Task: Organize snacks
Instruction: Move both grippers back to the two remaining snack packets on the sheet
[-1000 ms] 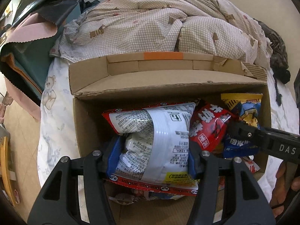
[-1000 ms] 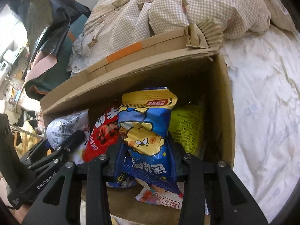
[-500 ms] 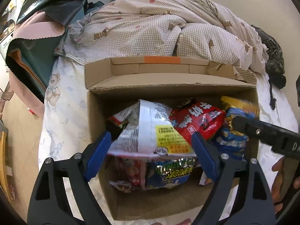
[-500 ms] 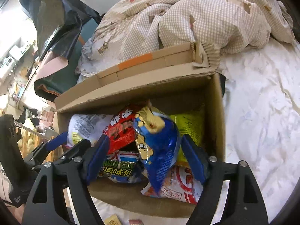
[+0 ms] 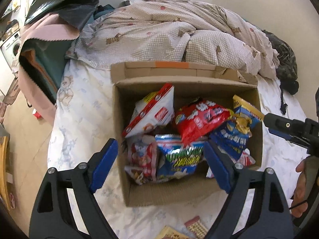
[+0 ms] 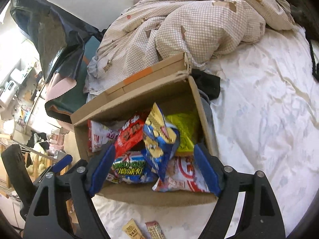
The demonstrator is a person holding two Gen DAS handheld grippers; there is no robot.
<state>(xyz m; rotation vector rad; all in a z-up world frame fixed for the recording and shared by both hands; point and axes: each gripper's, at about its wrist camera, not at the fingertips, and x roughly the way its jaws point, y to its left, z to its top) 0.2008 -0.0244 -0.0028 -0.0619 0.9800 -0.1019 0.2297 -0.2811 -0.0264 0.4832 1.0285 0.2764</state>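
An open cardboard box sits on the bed and holds several snack bags. A white and red bag leans at its left, a red bag in the middle, a blue and yellow bag at the right. A yellow-green bag stands by the right wall. My left gripper is open and empty above the box's near side. My right gripper is open and empty there too, and also shows in the left wrist view.
A checked quilt is heaped behind the box. Small snack packets lie on the white sheet in front of the box. Dark bags and clothes pile at the left, with floor beyond the bed edge.
Both grippers opened and let go of their bags, which dropped into the box. Both grippers pulled back and up from the box.
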